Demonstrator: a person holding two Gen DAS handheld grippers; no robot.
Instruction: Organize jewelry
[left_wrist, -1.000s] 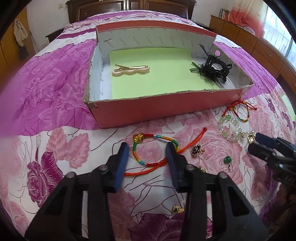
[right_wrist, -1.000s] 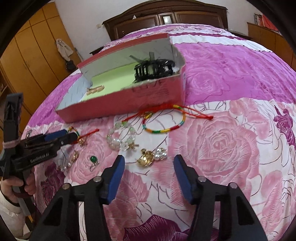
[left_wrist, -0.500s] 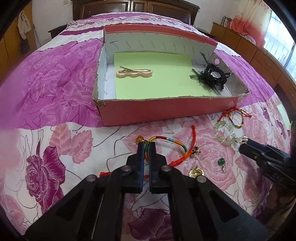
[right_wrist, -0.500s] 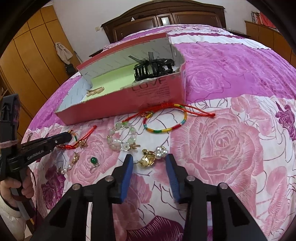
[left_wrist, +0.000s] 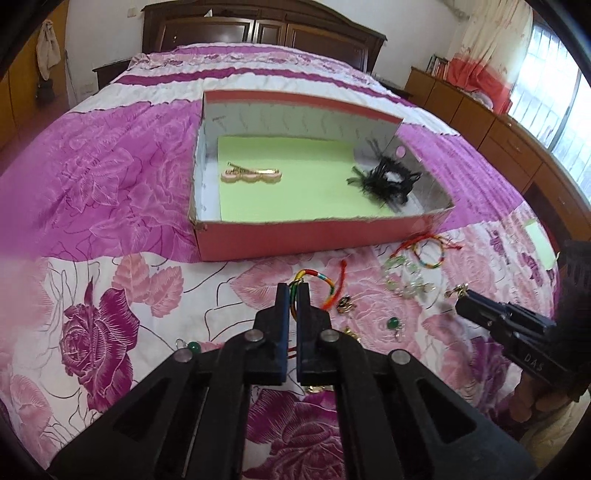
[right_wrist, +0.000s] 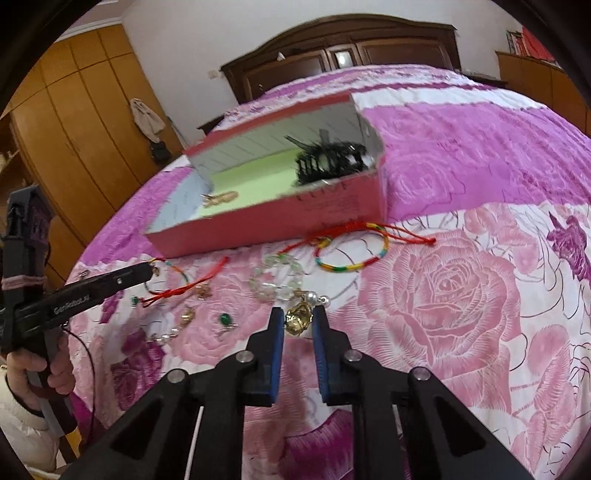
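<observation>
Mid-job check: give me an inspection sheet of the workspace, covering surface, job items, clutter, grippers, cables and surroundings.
Surface: floral bedspread.
Job's things: open red box with green liner holds a gold hair clip and black feathered clip; rainbow cord bracelet, clear bead bracelet, green-stone pieces and gold charms loose in front of it.
Clutter: nothing seen.
Grippers: left gripper shut on a second rainbow cord bracelet; right gripper shut on gold pearl brooch.
Cables: thin black lead by the left gripper's handle.
Surroundings: dark headboard, wooden wardrobe.
</observation>
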